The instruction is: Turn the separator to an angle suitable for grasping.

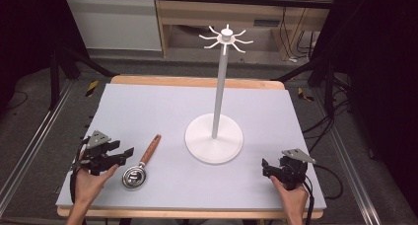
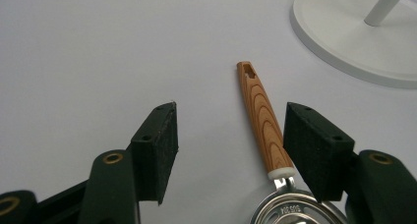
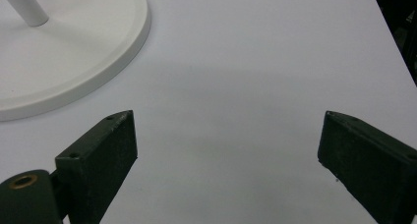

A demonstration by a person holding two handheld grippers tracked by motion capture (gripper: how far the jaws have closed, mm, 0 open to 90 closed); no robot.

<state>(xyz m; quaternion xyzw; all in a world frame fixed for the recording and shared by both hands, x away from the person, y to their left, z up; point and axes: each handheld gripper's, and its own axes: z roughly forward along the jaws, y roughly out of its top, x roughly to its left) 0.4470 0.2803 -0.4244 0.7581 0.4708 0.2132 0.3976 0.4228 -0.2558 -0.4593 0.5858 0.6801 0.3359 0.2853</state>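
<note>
While the wood-handled strainer lies at lower left of the table, the left gripper gapes beside it, empty; the right gripper also stands wide, holding nothing.

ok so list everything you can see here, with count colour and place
strainer: one, steel bowl with a wooden handle, lying flat on the mat's near left, just right of the left gripper
hook stand: one, white, round base at the mat's middle, tall pole, ring of hooks on top
mat: one, pale grey, covering the table
table: one, wooden, edges showing around the mat
left gripper: one, black, near left, fingers open, strainer handle between them, untouched
right gripper: one, black, near right, fingers open over bare mat
hands: two, each holding a gripper at the near edge
</note>
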